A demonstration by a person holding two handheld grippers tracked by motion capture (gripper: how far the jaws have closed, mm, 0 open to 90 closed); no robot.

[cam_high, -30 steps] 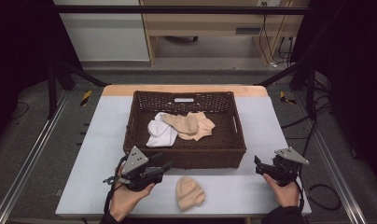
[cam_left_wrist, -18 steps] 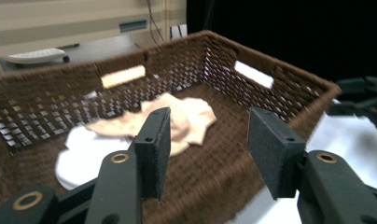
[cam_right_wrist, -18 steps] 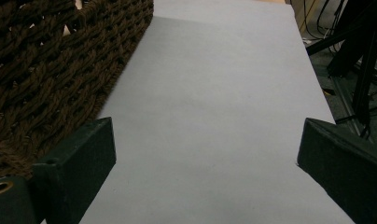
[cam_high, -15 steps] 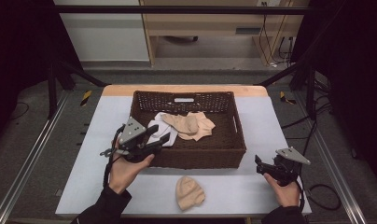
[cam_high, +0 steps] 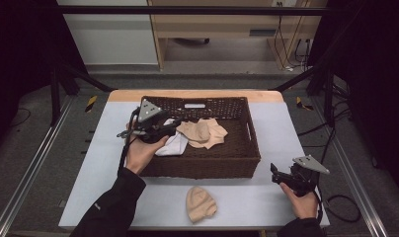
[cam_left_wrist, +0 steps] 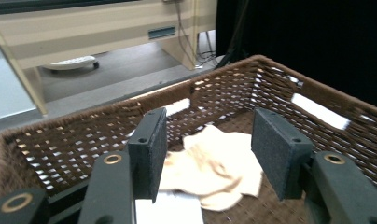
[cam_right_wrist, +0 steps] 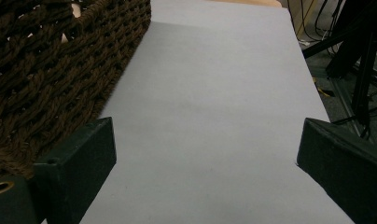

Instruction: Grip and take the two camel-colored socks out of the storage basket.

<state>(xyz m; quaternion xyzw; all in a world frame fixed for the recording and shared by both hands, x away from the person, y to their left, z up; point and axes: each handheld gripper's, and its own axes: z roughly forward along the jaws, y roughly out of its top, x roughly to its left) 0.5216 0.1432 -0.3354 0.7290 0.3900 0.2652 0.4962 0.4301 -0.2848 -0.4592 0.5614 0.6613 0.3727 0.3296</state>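
Socks, beige (cam_high: 203, 132) — heaped mid-basket (cam_high: 202, 167), just ahead of the left gripper (cam_high: 174, 128), whose jaws have just been opening and stand wide, nothing between them. White sock (cam_high: 174, 146) directly beneath it. Right gripper (cam_high: 275, 174) far off on the table (cam_high: 296, 123) — also wide, empty; left is nearer.

Left gripper (cam_high: 174, 129) held up at arm's reach, jaws just opening, nothing between; right gripper (cam_high: 275, 172) low, jaws wide.

White sock (cam_high: 174, 144) partly hidden under left tongs (cam_high: 169, 129)
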